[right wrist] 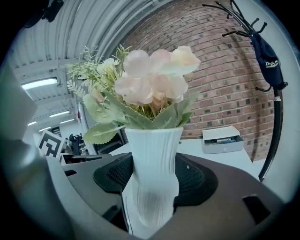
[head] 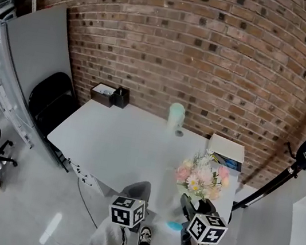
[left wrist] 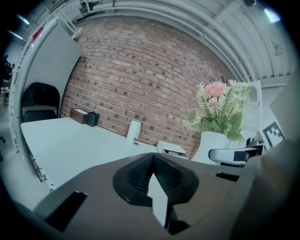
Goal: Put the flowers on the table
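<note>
We carry the white ribbed vase upright in our right gripper, jaws clamped round its waist, likely so the flowers stay level; it hangs by the white table's near right corner, seemingly not yet set down; pink blooms, green leaves; our left gripper is pressed together, empty.

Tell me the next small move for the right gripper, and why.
Probably ease the right gripper forward and lower the white ribbed vase onto the table. Its jaws are closed on the vase. In the head view the flowers sit by the table's near edge, and bare surface lies just ahead, short of the white box.
</note>
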Demonstrator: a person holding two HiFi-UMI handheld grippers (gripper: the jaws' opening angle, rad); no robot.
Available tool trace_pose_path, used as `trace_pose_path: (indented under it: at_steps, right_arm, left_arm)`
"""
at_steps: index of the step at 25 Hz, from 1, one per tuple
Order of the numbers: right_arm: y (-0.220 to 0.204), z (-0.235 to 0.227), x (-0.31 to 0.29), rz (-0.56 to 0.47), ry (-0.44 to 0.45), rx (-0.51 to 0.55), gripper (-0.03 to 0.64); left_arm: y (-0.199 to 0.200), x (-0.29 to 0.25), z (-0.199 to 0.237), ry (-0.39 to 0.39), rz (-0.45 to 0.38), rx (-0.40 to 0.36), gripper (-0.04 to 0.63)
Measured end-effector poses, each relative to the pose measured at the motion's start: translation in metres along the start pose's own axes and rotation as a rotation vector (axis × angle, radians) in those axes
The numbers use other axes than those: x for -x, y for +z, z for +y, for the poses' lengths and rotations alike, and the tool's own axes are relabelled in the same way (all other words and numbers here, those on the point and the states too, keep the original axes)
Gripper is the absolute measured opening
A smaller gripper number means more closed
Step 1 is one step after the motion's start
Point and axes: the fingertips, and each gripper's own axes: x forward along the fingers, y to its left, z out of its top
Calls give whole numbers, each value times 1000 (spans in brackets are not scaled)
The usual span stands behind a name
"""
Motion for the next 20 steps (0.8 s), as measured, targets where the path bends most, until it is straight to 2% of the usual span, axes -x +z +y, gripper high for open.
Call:
trace_pose_path:
  at_steps: [10, 20]
  right_arm:
    - [41, -3, -90, -49, 65, 33, 258]
    - [62, -29, -184, 12, 100, 33, 258]
  left_arm:
    - [43, -56, 46, 51, -22, -29, 6]
    - [76, -132, 90, 98, -4, -4, 6]
